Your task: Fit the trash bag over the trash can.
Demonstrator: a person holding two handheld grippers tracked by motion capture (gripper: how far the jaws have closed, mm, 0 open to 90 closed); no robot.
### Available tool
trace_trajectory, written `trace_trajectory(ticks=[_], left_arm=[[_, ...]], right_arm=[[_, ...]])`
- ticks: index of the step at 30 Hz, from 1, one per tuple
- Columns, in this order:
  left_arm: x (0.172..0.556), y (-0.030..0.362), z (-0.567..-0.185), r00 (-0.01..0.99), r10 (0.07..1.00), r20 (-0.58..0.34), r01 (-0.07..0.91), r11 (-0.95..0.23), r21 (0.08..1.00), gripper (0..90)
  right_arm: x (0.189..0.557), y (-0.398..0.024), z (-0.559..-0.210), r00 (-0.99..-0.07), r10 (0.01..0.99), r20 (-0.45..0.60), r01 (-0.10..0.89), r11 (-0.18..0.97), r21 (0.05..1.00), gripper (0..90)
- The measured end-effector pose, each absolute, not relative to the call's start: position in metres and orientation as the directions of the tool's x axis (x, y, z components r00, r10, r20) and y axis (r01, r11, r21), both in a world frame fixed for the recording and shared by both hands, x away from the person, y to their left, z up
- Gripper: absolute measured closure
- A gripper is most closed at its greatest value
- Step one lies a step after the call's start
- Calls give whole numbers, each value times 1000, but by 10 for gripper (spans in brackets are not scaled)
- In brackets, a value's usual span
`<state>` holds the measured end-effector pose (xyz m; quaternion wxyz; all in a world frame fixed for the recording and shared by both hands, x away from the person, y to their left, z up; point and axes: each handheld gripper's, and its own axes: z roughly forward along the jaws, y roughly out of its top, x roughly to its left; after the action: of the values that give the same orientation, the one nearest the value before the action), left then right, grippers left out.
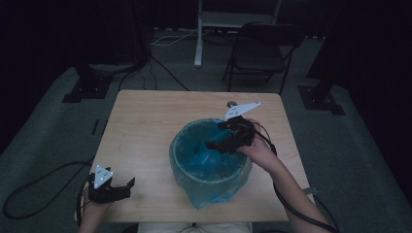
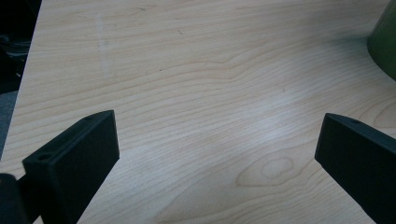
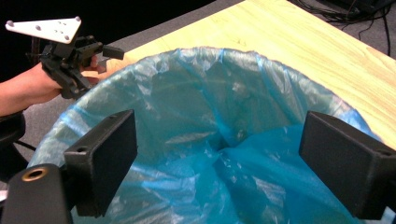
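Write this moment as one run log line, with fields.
right gripper: open, over bin mouth | left gripper: open, over bare table | blue bag: lines bin, nothing held

Each hand-held gripper is matt black, built of blocky parts. The left hand-held gripper (image 1: 130,183), at seven o'clock in the high view, carries a pale grey three-cornered plate dotted with small dark holes; the right hand-held gripper (image 1: 210,144), near the centre, bears the same plate with a small ball at one corner. A thick black cable trails from each. The jaws are flat rectangular slabs with a round hole near the base. Both forearms are bare, no sleeves showing.
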<state>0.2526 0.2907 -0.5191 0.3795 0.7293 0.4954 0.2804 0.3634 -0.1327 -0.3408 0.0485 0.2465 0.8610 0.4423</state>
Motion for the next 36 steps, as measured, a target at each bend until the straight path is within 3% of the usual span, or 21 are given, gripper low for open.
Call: trace_trajectory(ticks=[18,36], left_arm=[[249,297,-524,317,948,2,533,-180,827,4],[247,302,-528,292,956,-13,549,-157,821,4]], right_arm=[[353,-184,-347,-824,546,150,366,311,877,110],[349,-238,-383,-693,702,164,376,158,913,111]])
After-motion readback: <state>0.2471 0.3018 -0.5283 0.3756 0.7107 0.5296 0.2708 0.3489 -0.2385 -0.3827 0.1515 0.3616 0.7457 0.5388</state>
